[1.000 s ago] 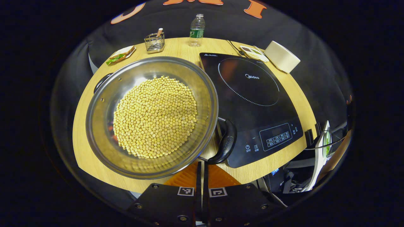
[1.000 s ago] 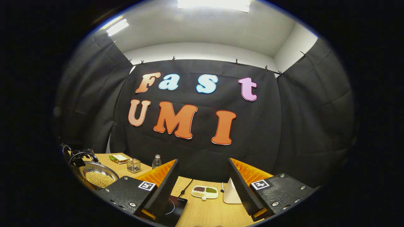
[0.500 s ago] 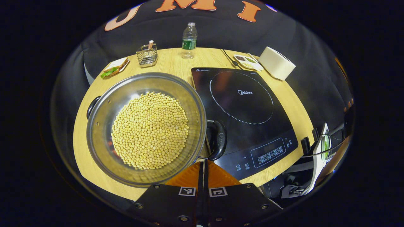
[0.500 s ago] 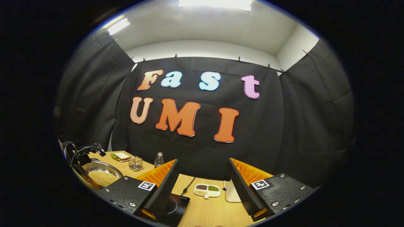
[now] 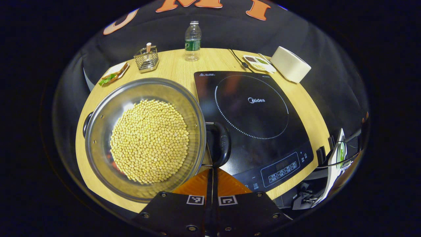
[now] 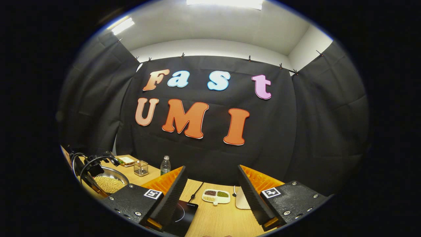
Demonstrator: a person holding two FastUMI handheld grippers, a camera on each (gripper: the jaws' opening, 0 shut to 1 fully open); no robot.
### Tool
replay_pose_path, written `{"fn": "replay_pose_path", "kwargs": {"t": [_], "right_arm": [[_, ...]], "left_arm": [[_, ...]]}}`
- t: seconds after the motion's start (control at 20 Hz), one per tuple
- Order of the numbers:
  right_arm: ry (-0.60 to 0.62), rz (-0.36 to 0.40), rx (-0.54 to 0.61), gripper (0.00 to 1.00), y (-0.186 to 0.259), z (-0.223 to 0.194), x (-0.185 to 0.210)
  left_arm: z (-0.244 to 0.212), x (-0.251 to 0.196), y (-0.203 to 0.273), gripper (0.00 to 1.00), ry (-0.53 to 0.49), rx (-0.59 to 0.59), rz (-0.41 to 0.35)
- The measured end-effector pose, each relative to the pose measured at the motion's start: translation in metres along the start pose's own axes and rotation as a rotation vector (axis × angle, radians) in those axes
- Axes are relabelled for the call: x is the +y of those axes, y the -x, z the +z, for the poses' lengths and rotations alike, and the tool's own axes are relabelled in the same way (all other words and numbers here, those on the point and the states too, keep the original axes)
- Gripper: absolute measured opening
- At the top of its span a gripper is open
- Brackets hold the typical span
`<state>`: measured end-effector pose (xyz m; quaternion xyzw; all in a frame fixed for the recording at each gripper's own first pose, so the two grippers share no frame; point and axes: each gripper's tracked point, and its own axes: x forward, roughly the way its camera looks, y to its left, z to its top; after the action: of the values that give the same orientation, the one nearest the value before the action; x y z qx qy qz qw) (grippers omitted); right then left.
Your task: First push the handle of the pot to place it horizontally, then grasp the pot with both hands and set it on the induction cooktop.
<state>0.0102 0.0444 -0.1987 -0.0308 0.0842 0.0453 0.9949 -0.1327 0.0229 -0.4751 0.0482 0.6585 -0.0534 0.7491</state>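
My left tongs (image 5: 212,176) are together at the handle (image 5: 223,148) of the bean-heavy steel pot (image 5: 143,138) beside the cooktop (image 5: 253,118), right tongs (image 6: 210,191) apart; I'd grip both handles

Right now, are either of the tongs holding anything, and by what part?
Nothing is held. The left tongs are shut by the pot handle, not clamping it; the right tongs are open in the air.

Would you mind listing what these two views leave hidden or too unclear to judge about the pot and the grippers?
- Pot, left gripper view: its underside and the far handle, mostly hidden by the rim.
- Left gripper, left gripper view: whether its shut tips touch the near handle is unclear.
- Pot, right gripper view: partly hidden behind cabling, too small for handle detail.
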Motion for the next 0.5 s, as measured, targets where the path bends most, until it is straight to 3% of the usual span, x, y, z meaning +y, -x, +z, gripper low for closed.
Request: {"fn": "replay_pose_path", "kwargs": {"t": [0.5], "right_arm": [[0.007,0.011,0.068,0.94,-0.004,-0.021,0.009]], "left_arm": [[0.021,-0.004,-0.016,0.01,-0.016,-0.007,-0.021]]}}
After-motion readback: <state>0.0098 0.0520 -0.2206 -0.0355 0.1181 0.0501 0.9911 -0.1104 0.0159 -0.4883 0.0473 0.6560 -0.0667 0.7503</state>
